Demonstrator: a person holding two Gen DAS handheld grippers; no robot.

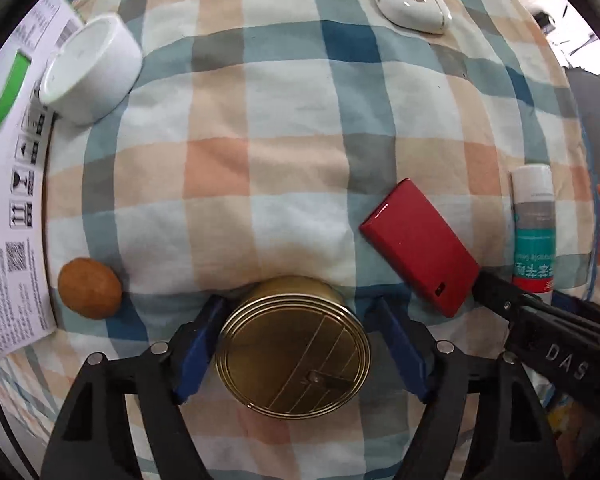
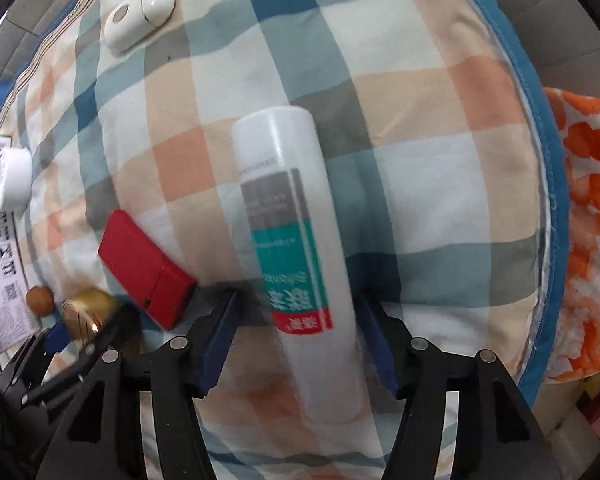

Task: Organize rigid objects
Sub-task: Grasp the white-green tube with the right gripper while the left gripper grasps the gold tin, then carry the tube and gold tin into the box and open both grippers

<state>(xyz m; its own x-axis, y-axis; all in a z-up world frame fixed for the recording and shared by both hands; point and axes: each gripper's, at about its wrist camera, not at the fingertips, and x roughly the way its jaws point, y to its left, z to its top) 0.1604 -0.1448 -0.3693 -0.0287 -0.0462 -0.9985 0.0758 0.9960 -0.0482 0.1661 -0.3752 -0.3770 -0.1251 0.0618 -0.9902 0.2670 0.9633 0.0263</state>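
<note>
Centering my left gripper (image 1: 296,344), jaws apart, round the gold tin (image 1: 294,354); right gripper (image 2: 296,336) likewise spread astride the white bottle (image 2: 296,256), squeeze evenly

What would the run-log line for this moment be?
left gripper: open around can | right gripper: open around bottle | red box: between them, untouched

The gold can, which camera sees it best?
The left wrist view: the gold can lies sharp and whole between the left tongs, its ringed end facing the camera. In the right wrist view it is a small blur at the lower left, partly hidden by the other tool.
</note>
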